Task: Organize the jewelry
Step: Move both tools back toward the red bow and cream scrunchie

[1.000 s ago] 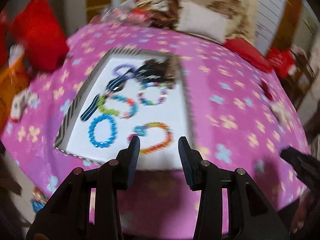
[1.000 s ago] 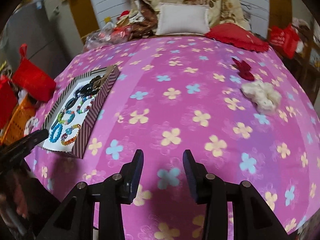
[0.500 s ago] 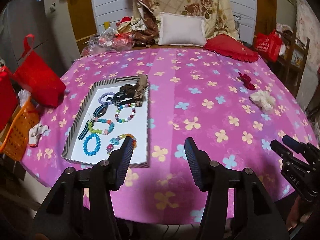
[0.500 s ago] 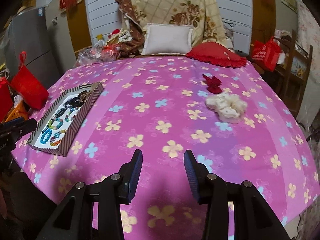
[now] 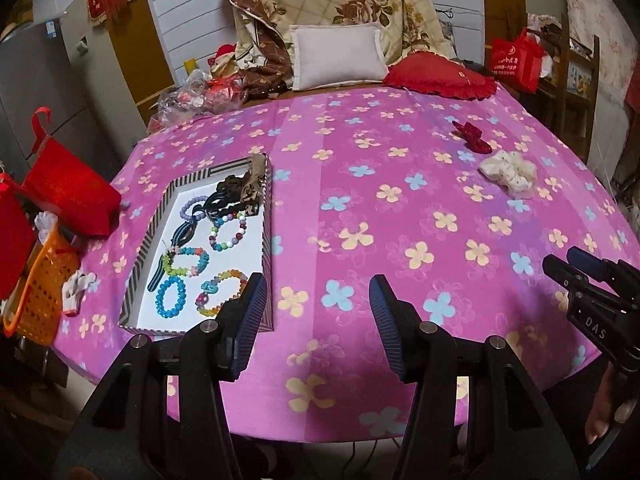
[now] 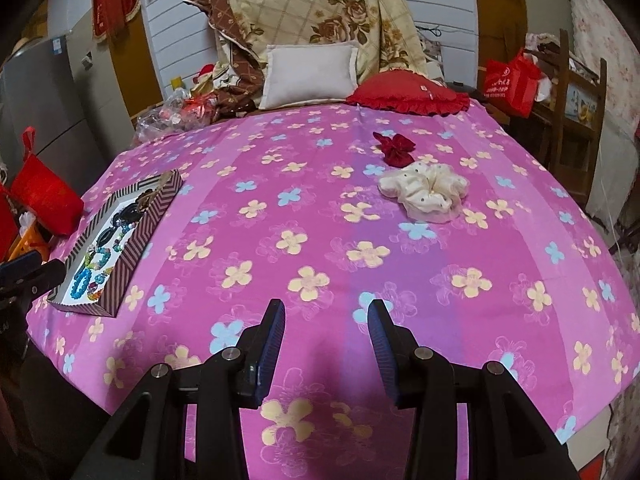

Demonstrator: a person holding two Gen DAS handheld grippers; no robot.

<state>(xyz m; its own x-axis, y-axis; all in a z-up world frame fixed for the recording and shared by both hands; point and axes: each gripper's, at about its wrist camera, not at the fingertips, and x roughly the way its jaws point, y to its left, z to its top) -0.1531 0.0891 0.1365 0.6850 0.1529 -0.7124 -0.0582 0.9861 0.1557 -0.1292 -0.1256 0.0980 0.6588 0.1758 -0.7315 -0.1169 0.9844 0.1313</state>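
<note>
Both the left gripper [image 5: 318, 312] and right gripper [image 6: 326, 338] hover with jaws spread wide and empty above the near table edge, the jewelry tray [image 5: 267, 240] lying far left, the cream scrunchie [image 6: 426, 190] far right.

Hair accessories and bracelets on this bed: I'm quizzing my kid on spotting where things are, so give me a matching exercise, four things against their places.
Things:
1. blue bracelet
2. red bow
3. cream scrunchie
4. red cushion

Places:
A. far edge of the bed, beside the white pillow
B. on the bedspread, just nearer than the bow
C. near end of the striped tray
D. on the bedspread, just beyond the scrunchie

Pairs: 1-C, 2-D, 3-B, 4-A
</note>
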